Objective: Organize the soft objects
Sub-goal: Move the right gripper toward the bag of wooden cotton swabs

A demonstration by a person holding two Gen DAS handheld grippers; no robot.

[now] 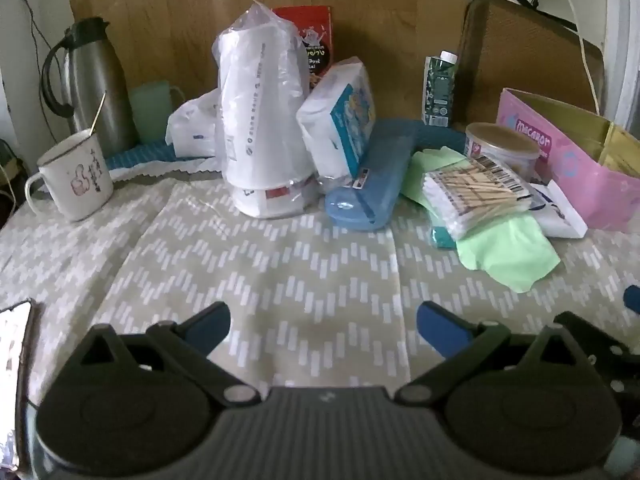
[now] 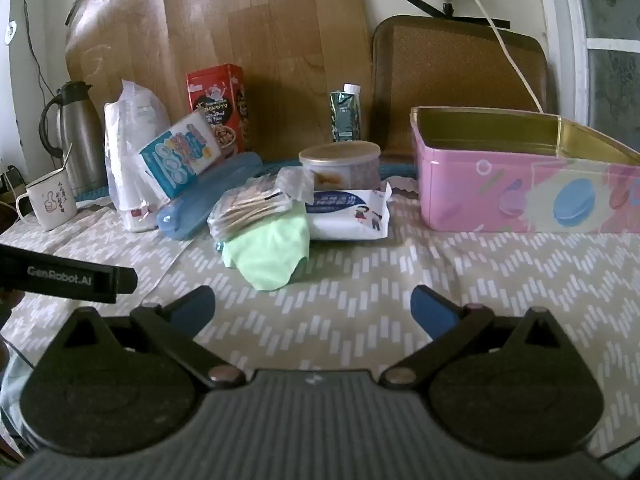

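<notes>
A light green cloth (image 1: 506, 252) (image 2: 268, 250) lies on the patterned tablecloth under a clear bag of cotton swabs (image 1: 476, 196) (image 2: 250, 208). Beside them rest a white wipes packet (image 2: 348, 214) (image 1: 564, 216) and a tissue pack with a blue label (image 1: 344, 128) (image 2: 180, 156) leaning on a tall white plastic-wrapped bundle (image 1: 260, 120) (image 2: 128, 160). An open pink tin (image 2: 520, 196) (image 1: 568, 160) stands at the right. My left gripper (image 1: 324, 328) is open above bare tablecloth, short of the pile. My right gripper (image 2: 312, 308) is open too, just in front of the green cloth.
A blue plastic case (image 1: 372, 178) (image 2: 208, 200), a round lidded tub (image 2: 340, 164), a green carton (image 2: 346, 114), a red snack box (image 2: 218, 106), a steel flask (image 1: 92, 84) and a white mug (image 1: 74, 178) crowd the back. The left gripper's body (image 2: 68, 274) shows at the right view's left edge.
</notes>
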